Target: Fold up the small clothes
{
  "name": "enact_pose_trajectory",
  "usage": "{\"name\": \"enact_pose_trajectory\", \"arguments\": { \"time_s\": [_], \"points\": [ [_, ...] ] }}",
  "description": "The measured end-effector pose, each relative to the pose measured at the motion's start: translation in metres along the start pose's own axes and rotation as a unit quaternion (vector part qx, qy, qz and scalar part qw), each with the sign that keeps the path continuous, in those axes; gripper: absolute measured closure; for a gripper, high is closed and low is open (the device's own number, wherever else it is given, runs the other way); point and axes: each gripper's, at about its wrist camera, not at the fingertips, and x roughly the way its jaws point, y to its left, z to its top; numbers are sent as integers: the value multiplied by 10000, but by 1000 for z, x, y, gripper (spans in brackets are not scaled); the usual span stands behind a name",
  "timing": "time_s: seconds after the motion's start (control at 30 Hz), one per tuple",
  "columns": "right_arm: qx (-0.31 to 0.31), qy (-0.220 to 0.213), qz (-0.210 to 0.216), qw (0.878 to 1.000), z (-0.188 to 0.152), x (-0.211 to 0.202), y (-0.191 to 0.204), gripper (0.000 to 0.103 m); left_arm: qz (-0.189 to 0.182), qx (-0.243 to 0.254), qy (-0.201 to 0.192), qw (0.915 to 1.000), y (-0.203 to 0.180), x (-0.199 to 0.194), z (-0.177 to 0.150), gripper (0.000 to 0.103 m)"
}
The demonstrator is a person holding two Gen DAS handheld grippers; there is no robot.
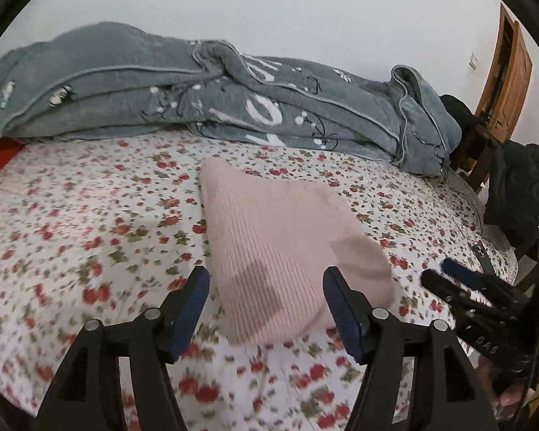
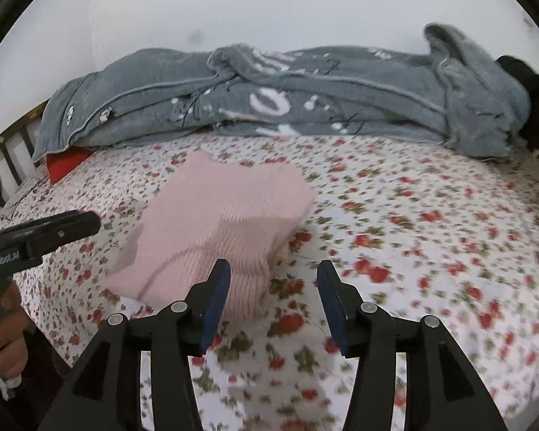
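We see a folded pink ribbed knit garment [image 1: 269, 251] lying on a white bedsheet printed with small red flowers [image 1: 72, 215], filling the centre of the left wrist view and sitting left of centre in the right wrist view [image 2: 219, 222]. Our left gripper [image 1: 266, 309] appears at the bottom of its own frame with its black arms and blue-padded fingers [image 1: 192, 309] spread wide; the near edge of the pink garment lies between the two fingers in the picture, but we cannot tell whether the pads touch the cloth, and nothing is clamped. Our right gripper [image 2: 273, 301] is likewise spread wide and holds nothing; its left finger overlaps the garment's near corner in the frame, while its right finger stands over bare flowered sheet [image 2: 413, 251]. Each gripper also shows in the other's view: the right one at the lower right edge [image 1: 449, 276], the left one at the left edge [image 2: 54, 230]. Along the upper part of both frames a rumpled grey fleece blanket with white markings [image 1: 197, 93] lies across the far side of the bed. A red cloth [image 2: 68, 161] peeks out beneath the blanket's left end. At the right edge of the left wrist view a black jacket [image 1: 521, 197] hangs beside a brown wooden door [image 1: 506, 61].
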Motion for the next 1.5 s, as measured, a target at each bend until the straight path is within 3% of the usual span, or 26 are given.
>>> {"name": "enact_pose_trajectory", "arguments": {
  "time_s": [0.07, 0.2, 0.3, 0.37, 0.43, 0.53, 0.87, 1.5],
  "points": [
    [16, -140, -156, 9998, 0, -21, 1, 40, 165, 4, -65, 9998, -5, -13, -3, 37],
    [70, -205, -180, 9996, -1, -59, 1, 31, 623, 33, -299, 9976, -16, -41, -14, 34],
    [127, -205, -248, 9994, -4, -78, 0, 29, 623, 62, -293, 9976, -23, -51, -23, 32],
    [148, -224, -280, 9992, -8, -88, -1, 14, 637, 76, -343, 9974, -29, -61, -30, 32],
    [158, -337, -301, 9989, -14, -101, 0, 7, 660, 107, -416, 9969, -36, -68, -37, 30],
    [180, -485, -371, 9980, -21, -116, 0, 3, 678, 129, -500, 9964, -43, -80, -45, 28],
    [219, -620, -628, 9959, -30, -142, -8, 2, 956, 266, -761, 9921, -55, -105, -52, 18],
    [157, -708, -695, 9949, -33, -149, -1, 2, 1076, 322, -808, 9904, -55, -107, -53, 17]
  ]
}}
